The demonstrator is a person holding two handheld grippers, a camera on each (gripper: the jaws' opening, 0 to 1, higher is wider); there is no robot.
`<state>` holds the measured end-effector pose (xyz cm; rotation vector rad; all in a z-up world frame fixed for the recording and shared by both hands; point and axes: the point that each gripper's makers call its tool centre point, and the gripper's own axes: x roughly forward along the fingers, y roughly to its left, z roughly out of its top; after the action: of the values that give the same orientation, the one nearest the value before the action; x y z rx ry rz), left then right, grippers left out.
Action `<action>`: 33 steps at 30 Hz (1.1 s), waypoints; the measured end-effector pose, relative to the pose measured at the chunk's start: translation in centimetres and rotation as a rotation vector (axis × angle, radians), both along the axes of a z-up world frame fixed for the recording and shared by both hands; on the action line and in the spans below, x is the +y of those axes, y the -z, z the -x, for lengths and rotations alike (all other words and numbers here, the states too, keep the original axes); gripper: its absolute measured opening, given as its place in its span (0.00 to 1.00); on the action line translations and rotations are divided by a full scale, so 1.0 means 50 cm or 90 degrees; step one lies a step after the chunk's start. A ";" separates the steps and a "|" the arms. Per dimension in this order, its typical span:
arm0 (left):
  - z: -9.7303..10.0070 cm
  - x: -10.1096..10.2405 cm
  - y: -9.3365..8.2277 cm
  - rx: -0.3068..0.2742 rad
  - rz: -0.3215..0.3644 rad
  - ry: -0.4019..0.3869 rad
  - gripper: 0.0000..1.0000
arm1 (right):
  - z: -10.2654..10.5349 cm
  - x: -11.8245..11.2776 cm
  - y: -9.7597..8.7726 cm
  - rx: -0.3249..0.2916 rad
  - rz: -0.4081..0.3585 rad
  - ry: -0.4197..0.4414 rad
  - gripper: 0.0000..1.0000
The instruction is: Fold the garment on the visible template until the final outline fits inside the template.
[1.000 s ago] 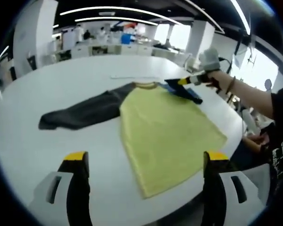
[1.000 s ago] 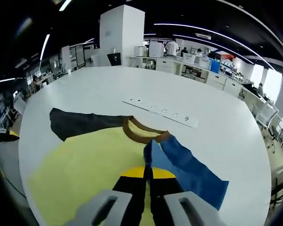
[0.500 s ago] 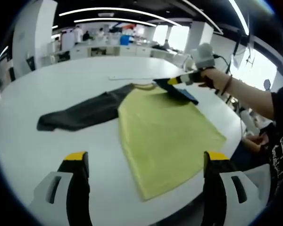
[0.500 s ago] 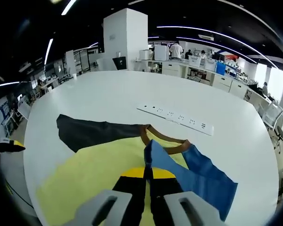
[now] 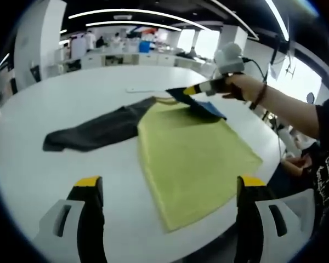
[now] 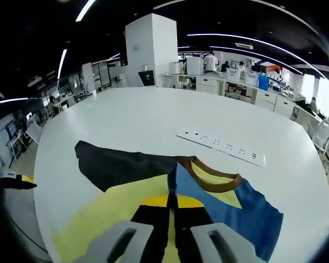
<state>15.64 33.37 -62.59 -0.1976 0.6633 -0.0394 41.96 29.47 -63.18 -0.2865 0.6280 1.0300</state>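
Left gripper [image 5: 167, 192]: jaws spread wide, holding nothing, hanging over the near edge of the round white table [image 5: 55, 104].
Garment: yellow-bodied T-shirt [image 5: 192, 148] lying flat just beyond them, dark grey sleeve [image 5: 93, 130] stretched out sideways.
Right gripper [image 6: 170, 204]: pinched on the blue sleeve [image 6: 252, 213], lifted beside the brown collar [image 6: 211, 178].
Beyond: white power strip [image 6: 222, 147].

No legible text, white print on person's dark shirt [image 5: 324, 174] too blurred to read, no readable labels elsewhere
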 end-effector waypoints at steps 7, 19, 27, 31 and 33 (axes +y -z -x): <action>0.004 -0.005 0.003 0.004 0.005 0.004 0.96 | 0.017 0.026 -0.002 0.005 -0.010 -0.012 0.00; 0.009 -0.005 0.004 0.005 0.001 0.006 0.98 | 0.070 0.065 0.004 0.006 -0.015 -0.067 0.00; 0.014 -0.003 0.008 0.009 0.002 0.003 0.98 | 0.096 0.077 0.015 0.001 -0.008 -0.092 0.00; 0.015 -0.003 0.008 0.010 0.003 0.003 0.97 | 0.110 0.085 0.008 -0.015 -0.009 -0.114 0.00; 0.014 -0.002 0.009 0.011 0.004 0.003 0.97 | 0.116 0.089 0.009 -0.022 -0.010 -0.121 0.00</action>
<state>14.92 33.24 -63.03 -0.2023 0.6807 -0.0440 36.17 33.91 -63.60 -0.3551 0.5688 1.2094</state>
